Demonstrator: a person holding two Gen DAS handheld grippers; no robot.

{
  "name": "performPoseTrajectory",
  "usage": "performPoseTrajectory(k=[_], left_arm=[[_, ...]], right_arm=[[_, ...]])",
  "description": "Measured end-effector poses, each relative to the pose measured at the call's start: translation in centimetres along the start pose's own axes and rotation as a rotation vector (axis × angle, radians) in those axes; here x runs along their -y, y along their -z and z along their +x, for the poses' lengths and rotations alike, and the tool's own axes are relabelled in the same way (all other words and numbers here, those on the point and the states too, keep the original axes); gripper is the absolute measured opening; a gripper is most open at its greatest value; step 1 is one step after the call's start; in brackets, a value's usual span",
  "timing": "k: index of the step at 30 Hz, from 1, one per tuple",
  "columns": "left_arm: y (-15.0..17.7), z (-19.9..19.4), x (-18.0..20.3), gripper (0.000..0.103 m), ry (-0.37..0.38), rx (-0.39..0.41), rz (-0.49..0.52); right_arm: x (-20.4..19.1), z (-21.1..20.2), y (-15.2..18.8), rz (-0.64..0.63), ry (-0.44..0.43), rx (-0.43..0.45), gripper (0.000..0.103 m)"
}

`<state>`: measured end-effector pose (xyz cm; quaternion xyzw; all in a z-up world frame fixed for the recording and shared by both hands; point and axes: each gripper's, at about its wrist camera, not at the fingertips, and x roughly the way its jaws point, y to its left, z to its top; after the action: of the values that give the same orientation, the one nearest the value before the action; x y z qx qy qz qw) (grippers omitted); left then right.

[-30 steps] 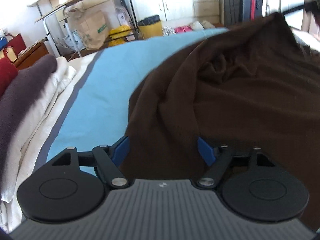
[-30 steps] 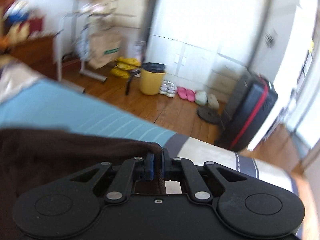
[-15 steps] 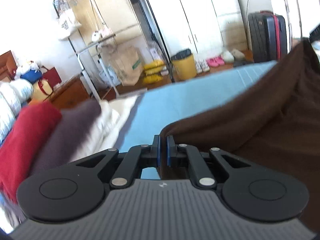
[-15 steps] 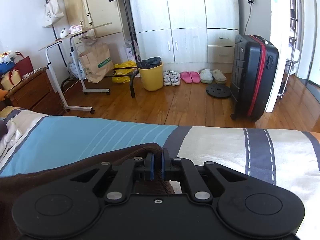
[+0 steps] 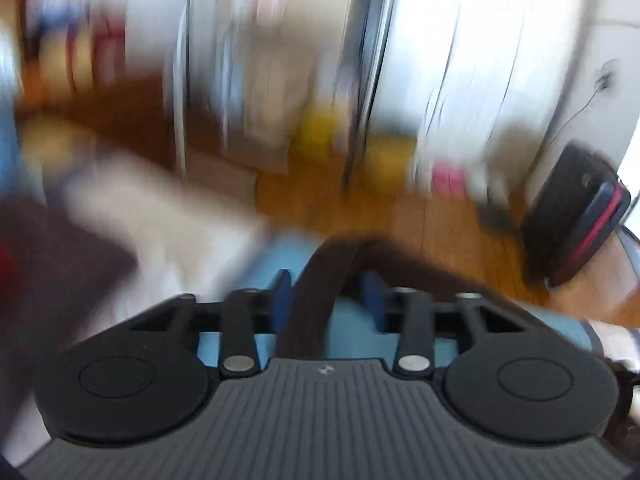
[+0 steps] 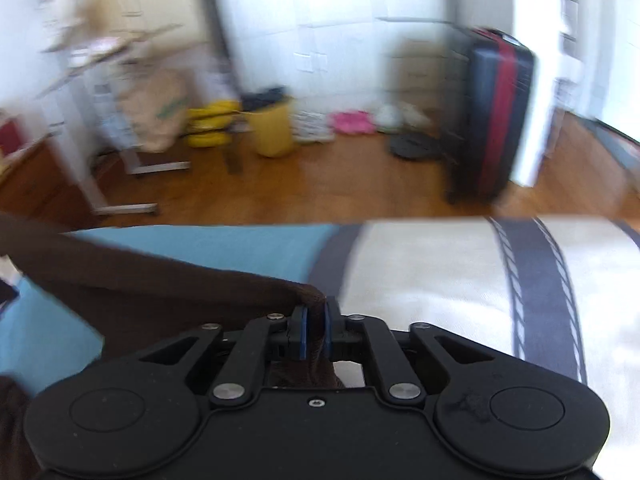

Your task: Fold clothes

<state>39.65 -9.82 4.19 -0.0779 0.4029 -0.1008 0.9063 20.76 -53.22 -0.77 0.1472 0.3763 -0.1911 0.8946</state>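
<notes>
A dark brown garment (image 6: 160,292) lies over the blue-striped bed cover (image 6: 200,244). In the right wrist view, one corner of it sits pinched between the blue pads of my right gripper (image 6: 315,320). Those jaws are starting to open, and the cloth still fills the narrow gap. The left wrist view is heavily blurred by motion. There a strip of the brown garment (image 5: 312,300) runs between the parted fingers of my left gripper (image 5: 326,292). Those jaws are opening, and the pads stand clear of the cloth on both sides.
Folded clothes (image 5: 48,248) and white bedding (image 5: 160,208) are stacked on the left of the bed. Beyond the bed edge is wooden floor with a black and red suitcase (image 6: 496,112), a yellow bin (image 6: 272,128), shoes and a rolling table (image 6: 92,120).
My left gripper shut on the brown cloth, swung quickly up and sideways, and now stands parted around it. My right gripper's pads have parted slightly, and its view has rolled.
</notes>
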Motion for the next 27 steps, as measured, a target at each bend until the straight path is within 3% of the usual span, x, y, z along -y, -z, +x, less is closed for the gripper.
performPoseTrajectory(k=[3,6,9,13,16,20,24,27], left_arm=[[3.3,0.4,-2.5,0.043,0.057,-0.030,-0.088],[7.0,0.1,-4.3,0.045,0.134,-0.072,-0.056],[10.4,-0.3,-5.7,0.045,0.236,-0.117,-0.016],[12.7,-0.4,-6.6,0.045,0.377,-0.122,-0.009],[14.1,-0.4,-6.8,0.052,0.446,-0.111,-0.028],[14.9,0.6,-5.9,0.053,0.462,-0.165,-0.050],[15.3,0.8,-5.4,0.053,0.447,-0.160,-0.050],[15.5,0.7,-4.8,0.053,0.429,-0.158,-0.030]], right_arm=[[-1.6,-1.2,1.4,-0.025,0.055,-0.002,0.022],[-3.1,-4.9,3.7,-0.114,0.033,0.030,0.046],[-3.3,-9.5,6.6,-0.152,0.012,0.046,0.047],[-0.3,-15.1,9.9,-0.149,-0.050,0.067,0.054],[3.8,-17.7,11.8,-0.049,-0.018,0.102,0.062],[10.6,-17.3,11.1,0.126,0.031,0.083,0.062],[15.3,-14.6,12.3,0.293,-0.042,0.048,0.062],[15.9,-12.1,13.0,0.281,-0.066,-0.001,0.062]])
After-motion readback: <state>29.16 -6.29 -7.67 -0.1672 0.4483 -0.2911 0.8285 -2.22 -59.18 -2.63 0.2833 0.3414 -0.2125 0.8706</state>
